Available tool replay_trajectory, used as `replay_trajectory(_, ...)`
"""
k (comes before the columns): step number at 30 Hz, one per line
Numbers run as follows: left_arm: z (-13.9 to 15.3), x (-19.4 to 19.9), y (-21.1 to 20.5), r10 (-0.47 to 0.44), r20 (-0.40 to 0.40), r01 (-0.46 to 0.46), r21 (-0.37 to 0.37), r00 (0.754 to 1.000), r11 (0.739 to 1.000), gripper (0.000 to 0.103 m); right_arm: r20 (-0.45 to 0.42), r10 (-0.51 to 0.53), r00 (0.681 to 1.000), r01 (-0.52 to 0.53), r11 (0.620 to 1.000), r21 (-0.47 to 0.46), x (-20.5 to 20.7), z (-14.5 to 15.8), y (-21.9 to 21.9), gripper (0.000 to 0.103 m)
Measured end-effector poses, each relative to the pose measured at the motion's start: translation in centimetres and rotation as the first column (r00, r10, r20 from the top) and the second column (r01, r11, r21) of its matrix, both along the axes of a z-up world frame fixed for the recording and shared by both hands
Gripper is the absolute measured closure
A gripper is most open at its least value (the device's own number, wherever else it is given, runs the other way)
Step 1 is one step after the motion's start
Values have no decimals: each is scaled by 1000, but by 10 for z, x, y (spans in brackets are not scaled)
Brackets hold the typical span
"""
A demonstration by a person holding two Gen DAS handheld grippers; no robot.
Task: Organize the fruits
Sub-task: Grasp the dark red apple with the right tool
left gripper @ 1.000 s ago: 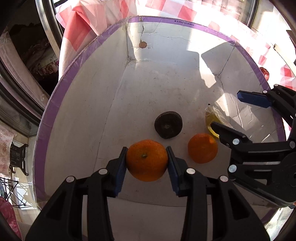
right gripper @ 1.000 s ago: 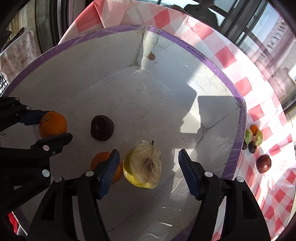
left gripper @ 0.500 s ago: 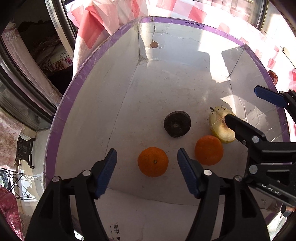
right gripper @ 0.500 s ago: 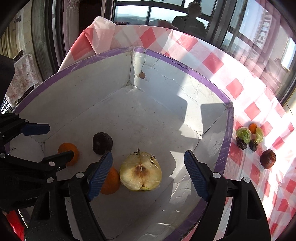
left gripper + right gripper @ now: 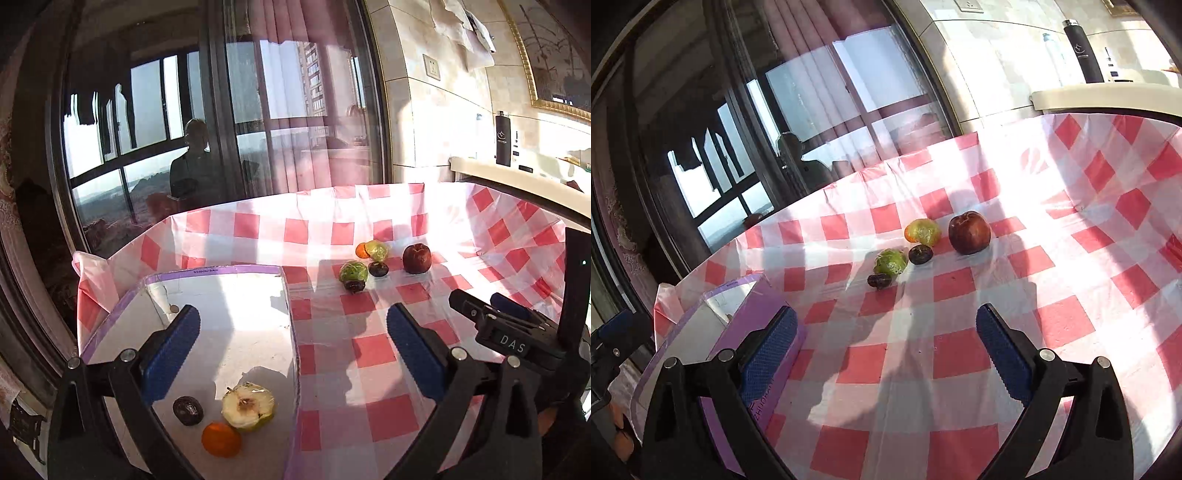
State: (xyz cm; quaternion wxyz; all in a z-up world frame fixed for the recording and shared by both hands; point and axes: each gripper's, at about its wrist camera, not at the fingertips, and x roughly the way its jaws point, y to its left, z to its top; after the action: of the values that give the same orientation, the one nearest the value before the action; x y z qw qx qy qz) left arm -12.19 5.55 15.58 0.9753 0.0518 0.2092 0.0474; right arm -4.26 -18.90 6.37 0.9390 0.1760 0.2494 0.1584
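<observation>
Both tongs have pulled back out of the white purple-rimmed cardboard box [image 5: 221, 273] & swung to face the loose fruit on the red-and-white checked tablecloth [image 5: 960, 362]. Left gripper [image 5: 293, 354] let go of its orange; right gripper [image 5: 886, 349] let go of the cut half apple [image 5: 248, 405]. Now both sets of jaws are opening wide, nothing between them.

In the box, under the left tongs' left finger: half apple, round orange mandarin [image 5: 221, 439], dark wrinkled fruit [image 5: 188, 410]. Second orange not in view.

Still to sort, well ahead of both tongs: dark red apple [image 5: 969, 233], two green wrapped fruits [image 5: 891, 261], a small orange one, two small dark ones, all clustered tight.

Risks, as I judge: cluster so close that closing on one piece nudges neighbours & sets them rolling; shiny wrap may slip in the pads; both tongs aiming at same cluster could collide; loose cloth may snag.
</observation>
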Motion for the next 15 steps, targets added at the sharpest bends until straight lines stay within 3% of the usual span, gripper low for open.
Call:
replay_trajectory(2,-16,25,-29,-60,-21,60,-28,998,998,2,-76,-78,994,77,997,-11,13,-17,-32,8)
replay_trajectory(6,-70,88,-70,-141,-133,128,-97,981,987,2,-166,-171,971,159,984,-82,32,-44,-73,8)
replay_trajectory(10,-115,144,-70,-84,-229,50,-154,970,987,2,-187,-165,968,155,985,-70,47,-51,-87,8)
replay_trajectory(15,-137,178,-36,-25,-313,-72,-294,950,953,2,-204,-125,971,107,989,-99,73,-53,-80,8)
